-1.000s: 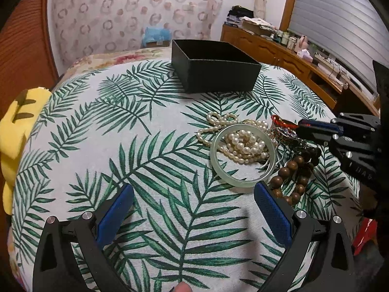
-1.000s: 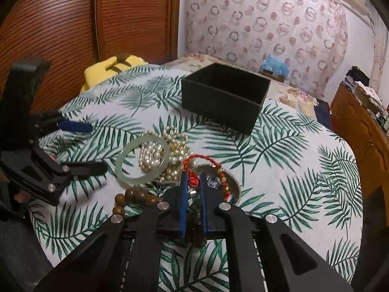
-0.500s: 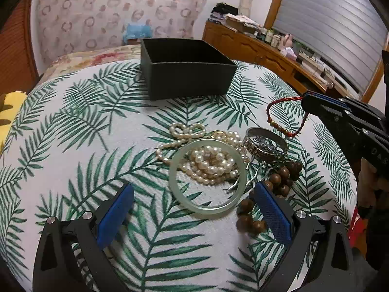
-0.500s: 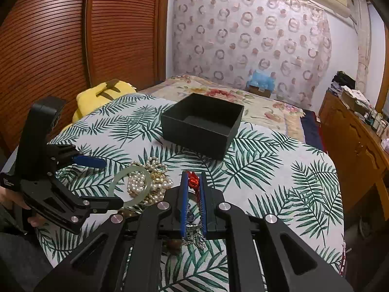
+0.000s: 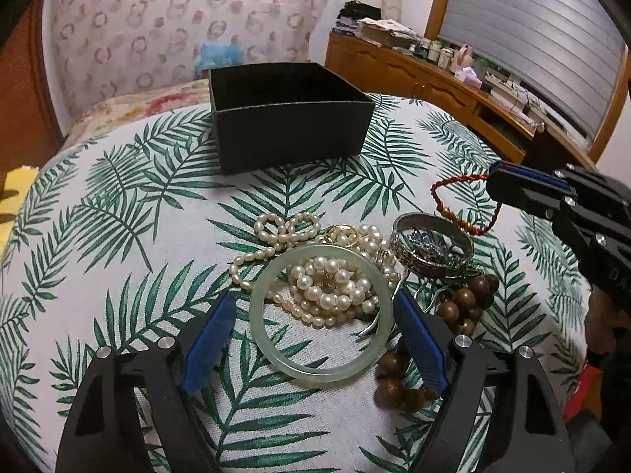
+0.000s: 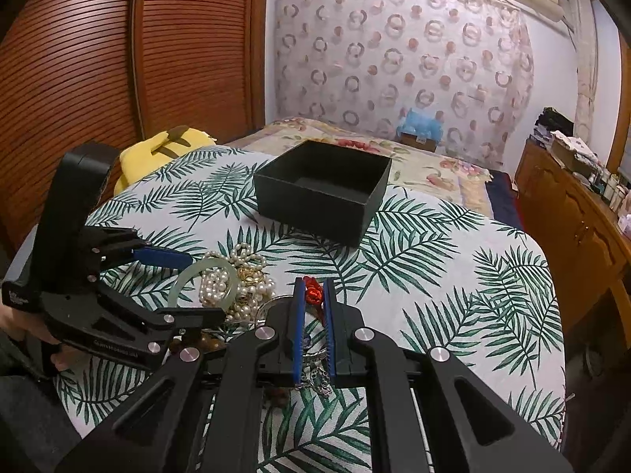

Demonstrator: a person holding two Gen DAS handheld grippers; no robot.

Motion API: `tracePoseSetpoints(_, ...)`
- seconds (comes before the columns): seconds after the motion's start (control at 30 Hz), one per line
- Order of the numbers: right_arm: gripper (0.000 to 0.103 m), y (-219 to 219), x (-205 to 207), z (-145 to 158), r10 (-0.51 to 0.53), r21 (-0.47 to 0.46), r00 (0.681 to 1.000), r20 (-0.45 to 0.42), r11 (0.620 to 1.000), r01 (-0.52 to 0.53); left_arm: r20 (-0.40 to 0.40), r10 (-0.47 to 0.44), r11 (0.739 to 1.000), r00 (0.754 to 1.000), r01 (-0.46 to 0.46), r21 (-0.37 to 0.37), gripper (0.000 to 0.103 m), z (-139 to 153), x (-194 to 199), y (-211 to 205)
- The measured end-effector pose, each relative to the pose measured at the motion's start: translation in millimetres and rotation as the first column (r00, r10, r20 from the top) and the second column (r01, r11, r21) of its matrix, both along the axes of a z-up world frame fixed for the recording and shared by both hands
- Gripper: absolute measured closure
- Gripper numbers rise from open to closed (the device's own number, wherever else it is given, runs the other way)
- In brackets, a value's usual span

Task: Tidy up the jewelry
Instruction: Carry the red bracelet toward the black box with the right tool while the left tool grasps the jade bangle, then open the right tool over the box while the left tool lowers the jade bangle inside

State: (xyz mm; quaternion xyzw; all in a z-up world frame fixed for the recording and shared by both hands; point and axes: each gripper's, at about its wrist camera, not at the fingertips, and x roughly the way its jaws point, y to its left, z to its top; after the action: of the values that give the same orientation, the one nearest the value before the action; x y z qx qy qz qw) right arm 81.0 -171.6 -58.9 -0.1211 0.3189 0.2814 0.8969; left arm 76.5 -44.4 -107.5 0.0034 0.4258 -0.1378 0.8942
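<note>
Left wrist view puts your left claw (image 5: 313, 331) wide apart and holding nothing, its blue pads flanking the pale green bangle (image 5: 321, 313) that lies flat on the leaf-print desk (image 5: 118, 205). The bangle rests partly on the pearl strands (image 5: 331, 283), so if you close on it, come in low and squeeze across its outer rim, or the pearls may drag along with it. Further right sit the silver bangle (image 5: 432, 250) and the wooden bead bracelet (image 5: 461, 303), touching the pile. Your right claw (image 6: 312, 329) is pressed together on the red cord bracelet (image 5: 461, 205), which hangs clear above the desk. The black box (image 6: 323, 193) stands beyond the pile, open and, as far as the right wrist view shows, empty. Carry the cord over the near wall, lower it until the dangling loop is inside, and only then let go, so it does not snag the rim.
</note>
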Motion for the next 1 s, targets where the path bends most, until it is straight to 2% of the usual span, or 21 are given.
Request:
tracePoseSetpoints(0.07,0.093,0.7,0.2,-1.6,0.001,-0.003,1.000,0.000,1.000,-0.001,0.012,-0.005,1.000,1.000,0.005,0.006,0.034,0.6,-1.1,-0.9)
tracePoseSetpoints(0.33,0.093,1.7,2.2,-1.5,0.001,0.003,1.000,0.006,1.000,-0.001,0.046,0.018,0.998,0.999,-0.015,-0.053,0.034,12.6,-6.9,12.1)
tracePoseSetpoints(0.53,0.093,12.2,11.8,15.0,0.024,-0.010,0.998,0.062,1.000,-0.023,0.081,0.028,0.998,0.996,-0.023,-0.061,0.034,29.0,-2.6,19.3)
tracePoseSetpoints(0.67,0.093,22.5,27.8,27.6,0.047,-0.013,0.993,0.107,0.999,-0.046,0.103,0.030,0.998,0.994,-0.025,-0.054,0.034,40.7,6.0,23.7)
tracePoseSetpoints(1.0,0.093,41.7,73.6,46.5,0.075,-0.014,0.987,0.140,0.997,-0.074,0.132,0.044,0.998,0.990,-0.037,-0.058,0.034,60.6,41.0,36.5)
